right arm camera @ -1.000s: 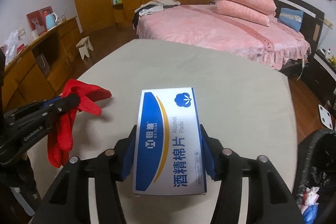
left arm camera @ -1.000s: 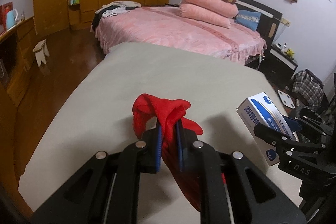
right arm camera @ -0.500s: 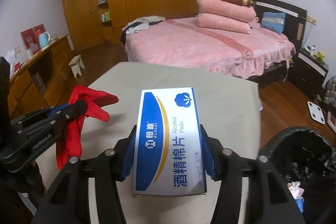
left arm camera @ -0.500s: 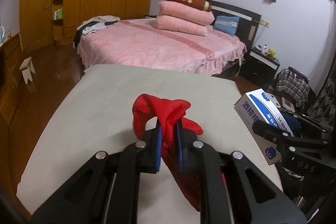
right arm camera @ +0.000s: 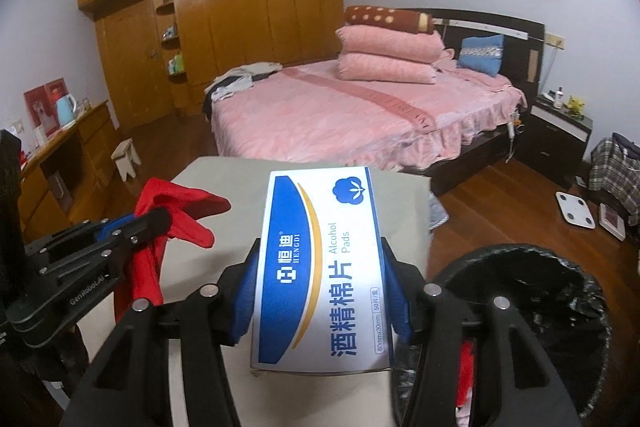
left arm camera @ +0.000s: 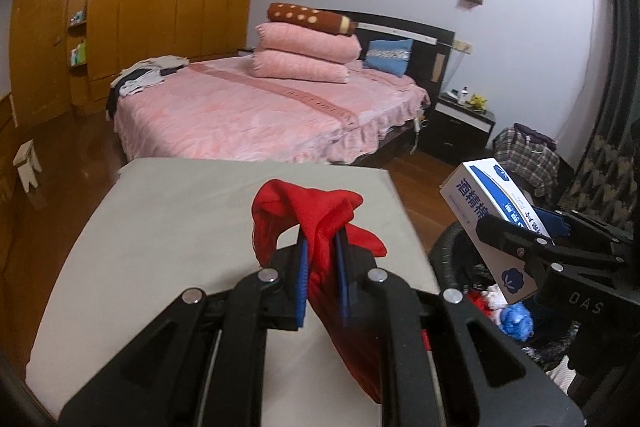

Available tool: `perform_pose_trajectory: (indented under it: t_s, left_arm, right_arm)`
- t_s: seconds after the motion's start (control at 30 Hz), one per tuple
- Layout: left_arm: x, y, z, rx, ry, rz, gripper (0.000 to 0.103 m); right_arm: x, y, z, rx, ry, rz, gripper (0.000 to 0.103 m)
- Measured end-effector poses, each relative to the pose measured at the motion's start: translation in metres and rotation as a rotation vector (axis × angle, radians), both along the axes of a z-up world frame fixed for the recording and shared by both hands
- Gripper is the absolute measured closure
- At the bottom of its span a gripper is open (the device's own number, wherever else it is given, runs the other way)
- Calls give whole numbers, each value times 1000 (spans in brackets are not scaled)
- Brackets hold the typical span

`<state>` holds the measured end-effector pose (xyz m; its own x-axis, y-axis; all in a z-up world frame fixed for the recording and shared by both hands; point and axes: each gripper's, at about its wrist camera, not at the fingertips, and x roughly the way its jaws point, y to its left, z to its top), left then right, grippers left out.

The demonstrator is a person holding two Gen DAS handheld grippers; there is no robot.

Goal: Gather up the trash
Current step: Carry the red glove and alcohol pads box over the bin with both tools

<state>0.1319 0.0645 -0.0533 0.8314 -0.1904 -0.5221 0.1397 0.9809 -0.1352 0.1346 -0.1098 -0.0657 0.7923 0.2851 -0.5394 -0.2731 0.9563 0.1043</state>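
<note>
Our right gripper (right arm camera: 320, 291) pinches the box (right arm camera: 320, 263) by its long sides, and our left gripper (left arm camera: 322, 267) is pressed on the red cloth (left arm camera: 316, 211). The bin (right arm camera: 560, 267) lies low to the right, nearer to the right gripper, so the box probably goes first

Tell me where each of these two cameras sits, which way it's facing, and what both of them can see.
Left wrist: on the left gripper, looking along its fingers at the red cloth it clamps, across the grey table toward the pink bed; the right gripper shows at right.
Right wrist: on the right gripper, facing the alcohol pads box it clamps; the left gripper shows at left.
Shared: cloth, box, table, bed, black trash bin.
</note>
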Motion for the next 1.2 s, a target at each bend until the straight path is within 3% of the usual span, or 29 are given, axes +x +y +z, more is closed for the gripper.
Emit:
perform_pose_trajectory:
  t_s: [0.7, 1.2]
  left_arm:
    - [-19, -129, 30, 6, -85, -260, 92]
    - [-12, -199, 24, -3, -90, -418, 92]
  right_arm:
    - [-44, -126, 27, -8, -96, -237, 49]
    - [-50, -197, 11, -32, -70, -373, 49]
